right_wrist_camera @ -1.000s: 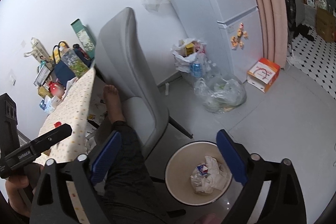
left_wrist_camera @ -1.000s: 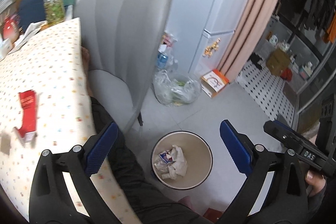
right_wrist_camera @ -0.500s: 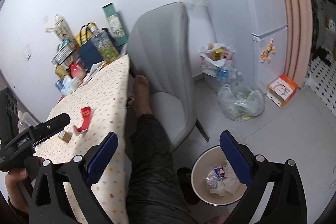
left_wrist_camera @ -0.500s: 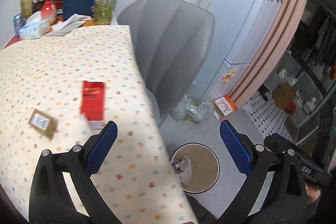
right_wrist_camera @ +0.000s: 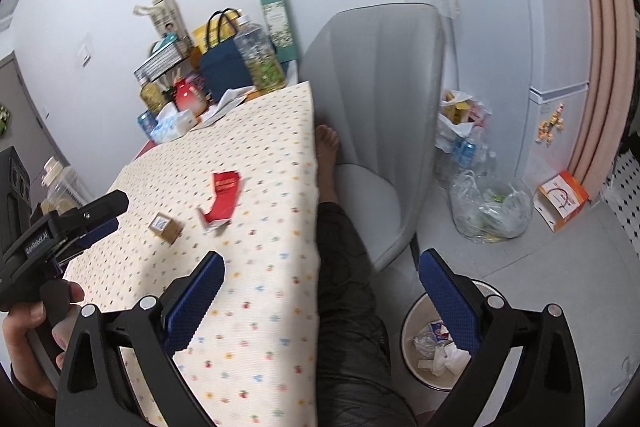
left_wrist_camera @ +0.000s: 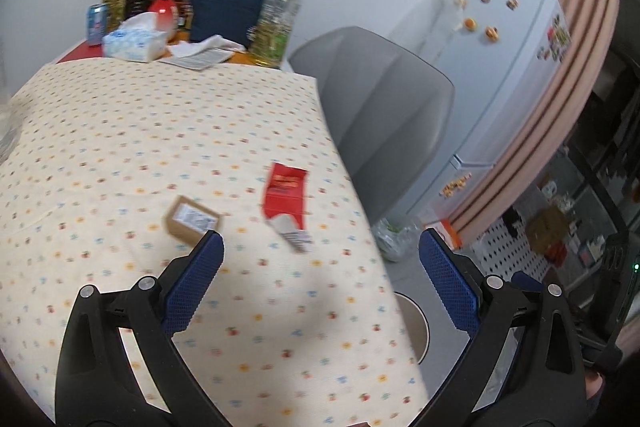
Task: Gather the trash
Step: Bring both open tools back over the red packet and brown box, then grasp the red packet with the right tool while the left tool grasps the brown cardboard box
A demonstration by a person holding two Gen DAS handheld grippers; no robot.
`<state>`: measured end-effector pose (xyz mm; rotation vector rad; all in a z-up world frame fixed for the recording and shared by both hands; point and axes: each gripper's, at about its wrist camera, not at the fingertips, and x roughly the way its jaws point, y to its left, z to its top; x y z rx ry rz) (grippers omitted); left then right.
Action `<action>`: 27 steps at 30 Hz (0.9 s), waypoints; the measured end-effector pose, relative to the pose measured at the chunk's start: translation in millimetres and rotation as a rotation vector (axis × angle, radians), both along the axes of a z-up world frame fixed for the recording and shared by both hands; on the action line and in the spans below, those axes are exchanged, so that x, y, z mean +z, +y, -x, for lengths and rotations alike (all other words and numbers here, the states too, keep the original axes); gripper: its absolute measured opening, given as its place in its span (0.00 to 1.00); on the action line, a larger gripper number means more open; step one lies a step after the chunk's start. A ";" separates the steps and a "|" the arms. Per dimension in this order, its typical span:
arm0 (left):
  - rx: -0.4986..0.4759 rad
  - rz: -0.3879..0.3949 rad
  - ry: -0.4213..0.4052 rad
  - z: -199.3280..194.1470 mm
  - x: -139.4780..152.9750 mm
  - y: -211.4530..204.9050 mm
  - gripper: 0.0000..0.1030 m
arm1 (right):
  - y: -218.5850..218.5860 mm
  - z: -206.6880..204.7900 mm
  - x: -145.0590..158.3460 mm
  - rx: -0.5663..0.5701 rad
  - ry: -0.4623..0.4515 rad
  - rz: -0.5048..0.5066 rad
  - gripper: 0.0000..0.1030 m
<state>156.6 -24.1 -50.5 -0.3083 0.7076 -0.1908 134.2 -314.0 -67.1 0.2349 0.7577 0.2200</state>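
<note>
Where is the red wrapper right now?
The red wrapper lies on the dotted tablecloth, near the edge by the grey chair, just right of the little brown box.

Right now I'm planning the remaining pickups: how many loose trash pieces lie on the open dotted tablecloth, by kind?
Torn red wrapper: 1
Small brown cardboard box: 1
Total: 2

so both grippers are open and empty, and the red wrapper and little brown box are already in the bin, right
Not quite. Both the left gripper and right gripper have open, empty jaws, but the red wrapper and small brown box lie on the tablecloth, not in the bin. The right wrist view shows this.
</note>
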 end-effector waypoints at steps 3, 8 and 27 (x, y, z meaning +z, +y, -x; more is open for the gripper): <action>0.035 0.009 0.001 4.7 0.1 19.3 0.94 | 14.5 -0.7 0.5 0.025 -0.005 0.009 0.93; 0.107 0.025 0.005 12.9 -2.8 56.6 0.94 | 38.3 -5.7 -0.2 0.052 -0.003 0.021 0.93; 0.260 0.000 0.027 18.6 -11.7 156.3 0.94 | 139.9 -58.8 -24.9 0.204 0.066 0.072 0.87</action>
